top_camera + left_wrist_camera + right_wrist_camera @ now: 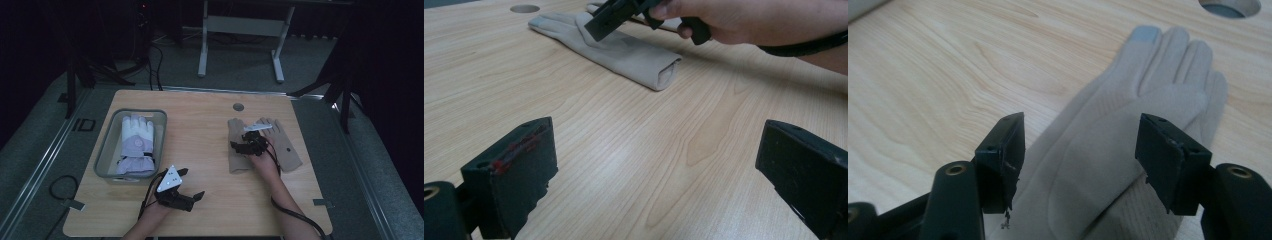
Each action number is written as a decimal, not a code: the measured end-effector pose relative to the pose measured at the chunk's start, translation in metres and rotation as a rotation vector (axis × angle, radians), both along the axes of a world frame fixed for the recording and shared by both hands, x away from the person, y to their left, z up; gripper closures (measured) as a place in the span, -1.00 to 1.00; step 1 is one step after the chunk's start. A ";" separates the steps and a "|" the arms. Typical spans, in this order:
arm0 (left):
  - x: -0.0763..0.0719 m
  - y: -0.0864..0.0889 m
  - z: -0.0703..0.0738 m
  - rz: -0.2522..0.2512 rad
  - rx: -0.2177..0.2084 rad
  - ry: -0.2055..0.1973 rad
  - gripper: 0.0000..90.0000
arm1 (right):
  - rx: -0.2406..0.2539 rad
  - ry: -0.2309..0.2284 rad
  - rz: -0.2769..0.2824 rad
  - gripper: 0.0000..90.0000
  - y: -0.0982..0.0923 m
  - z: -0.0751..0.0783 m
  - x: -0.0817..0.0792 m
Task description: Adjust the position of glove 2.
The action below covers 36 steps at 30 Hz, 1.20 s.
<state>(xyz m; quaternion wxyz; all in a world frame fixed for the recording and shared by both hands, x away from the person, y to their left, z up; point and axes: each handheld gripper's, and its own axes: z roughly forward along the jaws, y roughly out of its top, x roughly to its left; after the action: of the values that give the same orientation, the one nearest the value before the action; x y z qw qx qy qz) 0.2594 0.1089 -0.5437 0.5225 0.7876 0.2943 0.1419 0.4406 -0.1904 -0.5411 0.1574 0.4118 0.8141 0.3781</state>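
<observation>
The right gripper (1080,160) is lowering parted jaws astride the beige knit glove (1128,125) on the desk (938,60), needing only closure, while the left gripper (656,175) idles wide open.

Under the right gripper (1080,150), matt beige knit cloth is seen on the glove (1108,145). Smooth light wood grain is shown by the table (938,75) beside it.

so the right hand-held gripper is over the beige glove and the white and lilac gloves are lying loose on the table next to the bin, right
Not quite. The right hand-held gripper is over the beige glove, but the white and lilac gloves lie inside the grey bin, not loose on the table beside it. The high view shows this.
</observation>
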 end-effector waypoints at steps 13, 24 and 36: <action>-0.001 -0.002 -0.001 -0.004 0.002 -0.006 -0.93 | -0.066 -0.027 -0.082 0.84 0.004 -0.009 -0.003; 0.000 -0.004 -0.002 -0.007 0.005 -0.002 -0.93 | 0.043 -0.074 -0.103 0.88 -0.001 0.033 -0.032; 0.001 -0.005 -0.001 -0.001 0.005 -0.005 -0.93 | 0.060 -0.149 -0.133 0.88 0.007 0.060 -0.087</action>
<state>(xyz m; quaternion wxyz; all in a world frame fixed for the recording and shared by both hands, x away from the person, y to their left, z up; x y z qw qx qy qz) 0.2600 0.1041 -0.5447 0.5215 0.7885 0.2922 0.1444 0.3532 -0.1831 -0.4810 0.2301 0.4401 0.7593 0.4206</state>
